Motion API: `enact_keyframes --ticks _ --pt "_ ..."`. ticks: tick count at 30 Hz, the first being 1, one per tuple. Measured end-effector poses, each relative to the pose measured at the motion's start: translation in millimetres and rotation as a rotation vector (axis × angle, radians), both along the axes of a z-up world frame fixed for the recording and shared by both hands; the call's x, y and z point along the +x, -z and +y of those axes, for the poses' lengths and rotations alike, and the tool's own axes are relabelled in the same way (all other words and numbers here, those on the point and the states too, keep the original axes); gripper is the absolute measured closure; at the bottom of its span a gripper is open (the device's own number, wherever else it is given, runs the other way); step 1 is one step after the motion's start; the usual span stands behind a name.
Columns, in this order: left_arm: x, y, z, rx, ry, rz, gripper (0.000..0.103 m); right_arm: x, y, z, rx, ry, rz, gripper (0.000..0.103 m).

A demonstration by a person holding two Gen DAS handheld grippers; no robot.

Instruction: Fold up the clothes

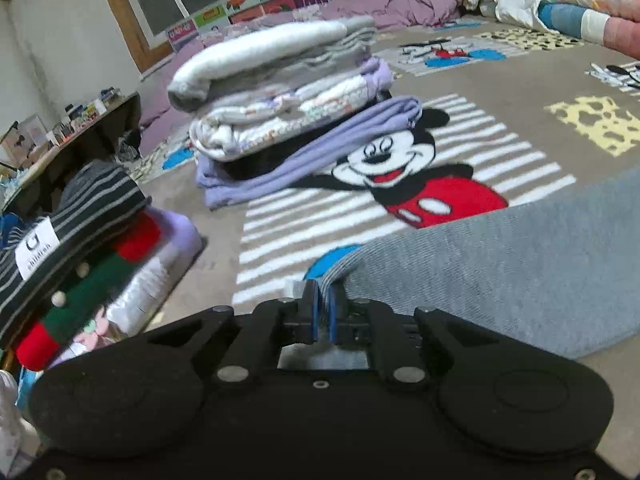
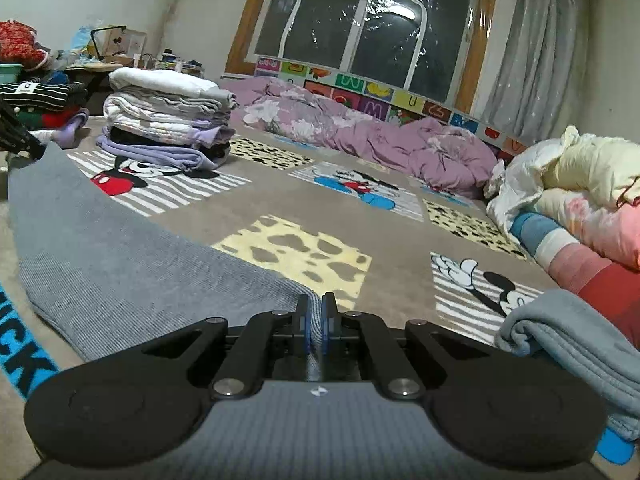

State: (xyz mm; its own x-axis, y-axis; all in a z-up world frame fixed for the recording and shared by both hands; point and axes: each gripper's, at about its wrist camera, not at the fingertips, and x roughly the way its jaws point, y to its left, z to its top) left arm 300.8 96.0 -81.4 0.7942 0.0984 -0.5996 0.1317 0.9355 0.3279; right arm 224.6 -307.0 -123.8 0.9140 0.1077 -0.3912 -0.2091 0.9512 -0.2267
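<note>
A grey ribbed knit garment (image 1: pixel 500 264) lies stretched over the Mickey Mouse carpet (image 1: pixel 400 168). My left gripper (image 1: pixel 323 292) is shut on one corner of its edge. My right gripper (image 2: pixel 316 308) is shut on the other end of the same garment (image 2: pixel 120 264), whose cloth runs between the blue pads and under the gripper body. In the right wrist view the left gripper's black frame (image 2: pixel 16 132) shows at the far left end of the garment. The cloth hangs taut between the two grippers, just above the carpet.
A stack of folded clothes and quilts (image 1: pixel 280 92) stands on the carpet ahead, also seen in the right view (image 2: pixel 168 120). A second pile with a striped top (image 1: pixel 72 240) is at the left. A purple duvet (image 2: pixel 360 132), bedding (image 2: pixel 580 200) and a folded grey-blue cloth (image 2: pixel 568 344) lie at the right.
</note>
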Motion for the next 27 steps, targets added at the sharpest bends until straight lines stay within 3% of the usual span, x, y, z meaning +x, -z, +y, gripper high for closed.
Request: enact_keyframes --ticks 4,8,11,15,20,23,27 --pt "4 5 3 -0.026 0.008 0.027 0.098 7 5 1 -0.010 0.006 0.028 0.097" --pt "6 4 22 -0.129 -0.085 -0.028 0.069 15 12 3 -0.022 0.021 0.072 0.096" --pt "-1 -7 47 -0.248 -0.158 -0.065 0.069 14 13 4 -0.026 0.022 0.079 0.096" --pt "-18 -21 93 -0.517 -0.264 -0.089 0.069 10 10 -1 0.005 0.027 0.063 0.093" --pt "-44 -15 117 -0.828 -0.290 0.002 0.069 -1 1 -7 0.038 0.057 0.020 0.087" --pt "-54 -8 111 -0.931 -0.255 0.063 0.069 -11 -4 -4 0.023 0.073 -0.021 0.086" --pt "-57 -5 104 -1.005 -0.250 0.082 0.069 -27 -12 8 0.009 0.036 -0.068 0.086"
